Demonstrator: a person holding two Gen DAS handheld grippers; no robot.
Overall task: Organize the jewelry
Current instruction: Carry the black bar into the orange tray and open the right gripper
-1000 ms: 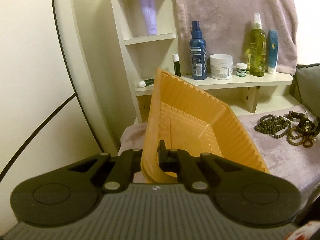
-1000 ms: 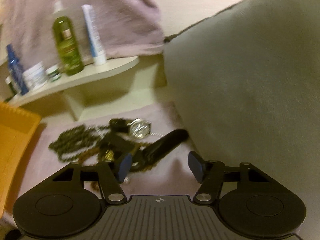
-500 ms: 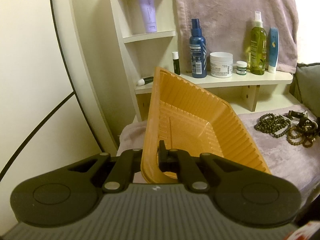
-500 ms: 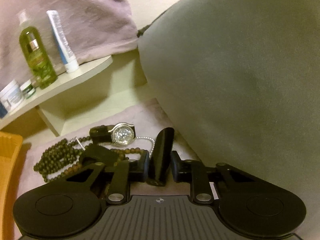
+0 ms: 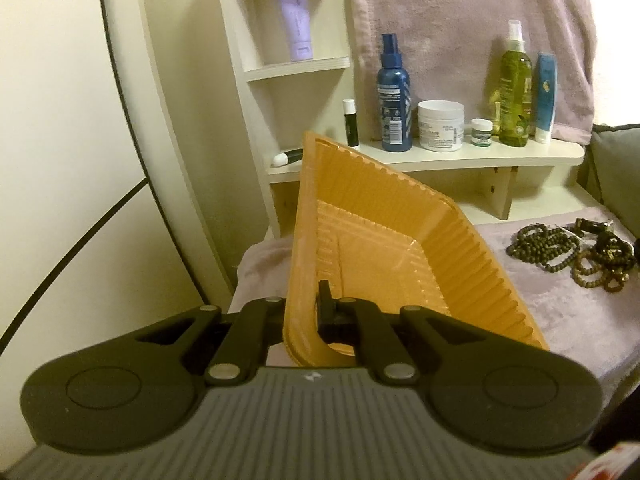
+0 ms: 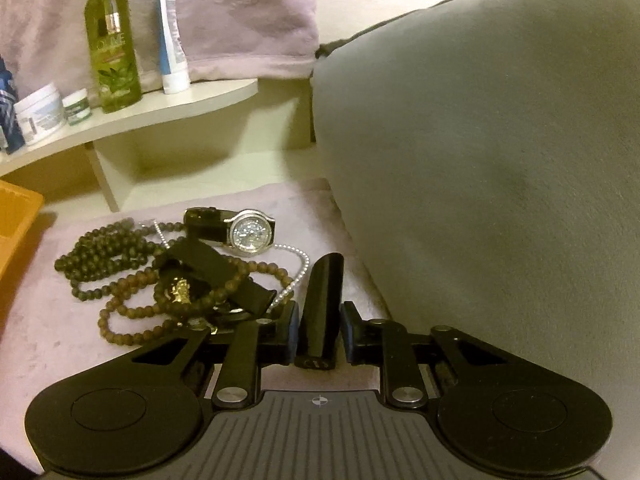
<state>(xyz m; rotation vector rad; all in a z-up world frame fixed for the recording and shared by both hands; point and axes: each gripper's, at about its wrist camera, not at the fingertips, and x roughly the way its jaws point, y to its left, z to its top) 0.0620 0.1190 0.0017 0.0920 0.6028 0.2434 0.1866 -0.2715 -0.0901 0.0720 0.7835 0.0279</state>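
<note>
The right tongs (image 6: 319, 334) have just closed on a black strap (image 6: 323, 304), possibly a watch band; tangled beads (image 6: 132, 276) may drag. The left tongs (image 5: 302, 312) pinch the tilted orange tray (image 5: 400, 248) by its rim; it could slip.

Tilted orange tray (image 5: 400, 264); tangled beads (image 6: 120, 256), watch (image 6: 250, 234) on cloth.

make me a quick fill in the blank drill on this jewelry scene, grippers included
1. The left gripper is shut on the rim of the ribbed ____ plastic tray.
2. The right gripper clamps a flat ____ strap.
3. The silver-faced watch lies on the mauve cloth beside dark ____ necklaces.

Missing words: orange; black; beaded
</note>
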